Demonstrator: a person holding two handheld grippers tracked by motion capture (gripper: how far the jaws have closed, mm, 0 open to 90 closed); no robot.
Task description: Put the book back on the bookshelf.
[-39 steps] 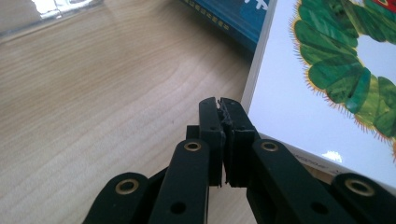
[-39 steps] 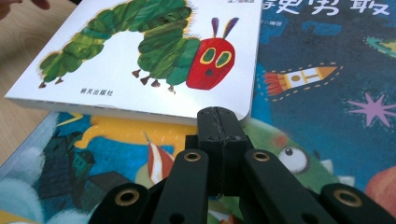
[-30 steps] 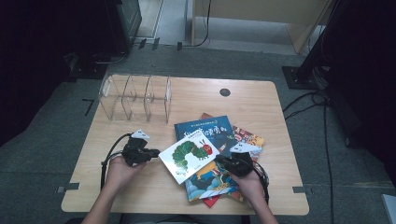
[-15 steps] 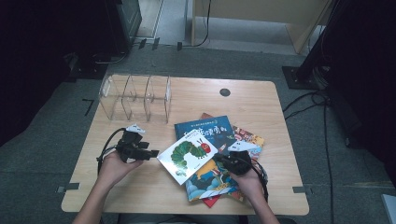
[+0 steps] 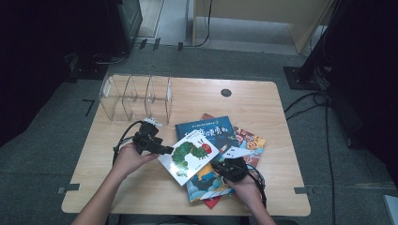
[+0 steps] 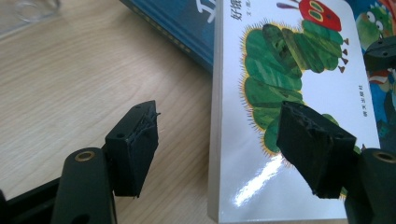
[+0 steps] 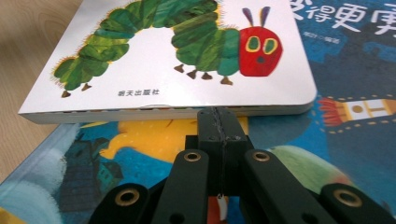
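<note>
A white caterpillar board book (image 5: 190,157) lies tilted on top of a blue book (image 5: 209,132) and a colourful book (image 5: 248,140). My left gripper (image 5: 165,151) is at the book's left edge. In the left gripper view it (image 6: 224,140) stands open, one jaw over the bare wood and the other over the caterpillar book's cover (image 6: 289,60), with the edge between them. My right gripper (image 5: 218,165) is at the book's lower right edge. In the right gripper view it (image 7: 219,116) is shut, its tips against the side of the caterpillar book (image 7: 187,42), resting over a blue picture-book cover (image 7: 140,149).
A clear acrylic divider rack (image 5: 136,96) stands at the back left of the wooden table (image 5: 94,178). A round cable hole (image 5: 226,92) sits at the back middle. Black cables trail from both grippers. Dark floor and equipment surround the table.
My left gripper has moved slightly right and forward, up to the caterpillar book's edge. The right gripper and the books have hardly moved.
</note>
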